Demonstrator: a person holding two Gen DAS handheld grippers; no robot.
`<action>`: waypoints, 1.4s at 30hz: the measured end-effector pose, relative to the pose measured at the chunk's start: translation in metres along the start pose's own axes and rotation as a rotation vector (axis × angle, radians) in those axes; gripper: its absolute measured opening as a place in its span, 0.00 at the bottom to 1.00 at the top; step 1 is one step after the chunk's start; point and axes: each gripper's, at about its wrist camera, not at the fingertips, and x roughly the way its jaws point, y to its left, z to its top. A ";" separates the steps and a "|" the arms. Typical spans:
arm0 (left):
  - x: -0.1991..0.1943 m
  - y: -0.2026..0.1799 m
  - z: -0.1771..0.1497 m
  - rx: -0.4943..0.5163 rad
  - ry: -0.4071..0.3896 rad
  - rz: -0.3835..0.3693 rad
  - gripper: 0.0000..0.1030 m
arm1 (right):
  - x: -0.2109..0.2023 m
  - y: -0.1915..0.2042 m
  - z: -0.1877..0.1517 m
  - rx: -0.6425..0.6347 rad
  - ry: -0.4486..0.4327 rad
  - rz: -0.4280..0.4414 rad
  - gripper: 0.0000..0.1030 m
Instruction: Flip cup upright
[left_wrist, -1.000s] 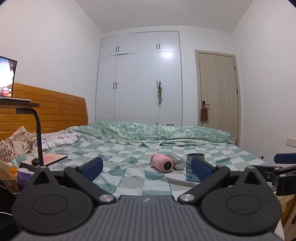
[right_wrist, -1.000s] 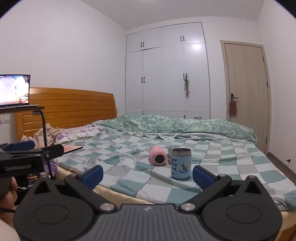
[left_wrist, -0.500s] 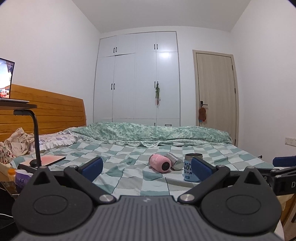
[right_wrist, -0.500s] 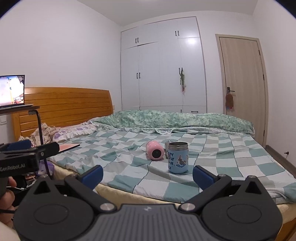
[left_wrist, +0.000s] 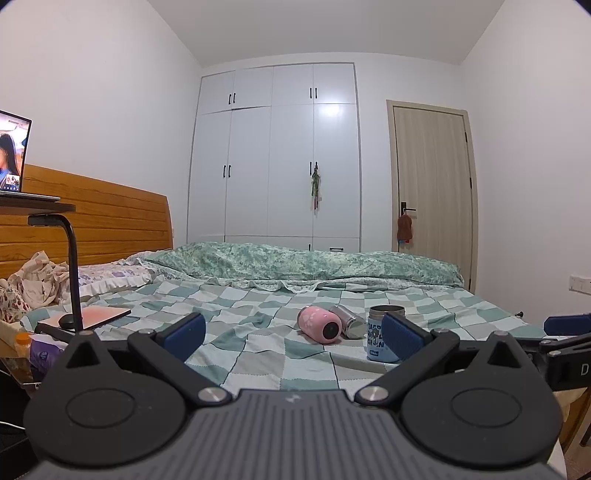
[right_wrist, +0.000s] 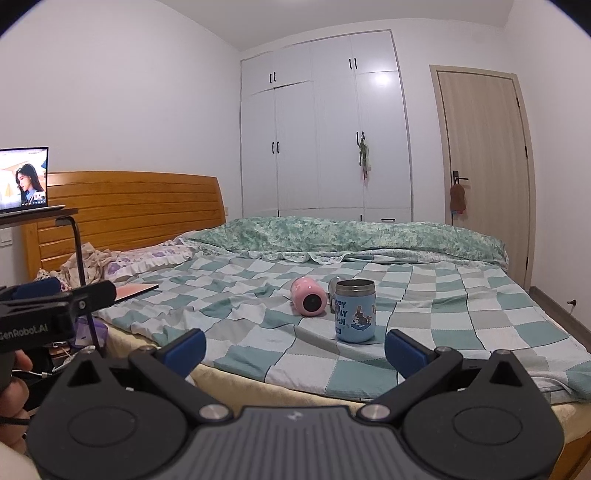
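Left wrist view: left gripper (left_wrist: 293, 333) jaws spread wide, holding nothing, short of the bed (left_wrist: 258, 332). Pink cup (left_wrist: 320, 325) lies on its side on the checkered sheet, silver cup (left_wrist: 345, 322) lying just beside it, touching or nearly. Blue cup (left_wrist: 376, 338) upright, partly behind the right pad.

Right wrist view: right gripper (right_wrist: 295, 349) jaws wide apart, empty, near the bed (right_wrist: 461, 332) edge. Blue cup (right_wrist: 355, 315) stands upright, open mouth up. Pink cup (right_wrist: 308, 301) on its side to its left; silver cup (right_wrist: 334, 286) mostly hidden behind the blue one. Left gripper (right_wrist: 55, 304) visible at left edge.
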 end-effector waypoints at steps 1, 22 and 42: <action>0.000 0.000 0.000 -0.001 0.000 0.000 1.00 | 0.000 0.000 0.000 0.001 0.001 0.000 1.00; -0.001 -0.003 0.000 -0.007 0.011 0.006 1.00 | 0.001 -0.001 -0.002 0.000 0.011 0.002 1.00; -0.001 -0.004 0.001 -0.007 0.009 0.007 1.00 | 0.001 -0.001 -0.003 -0.003 0.011 0.003 1.00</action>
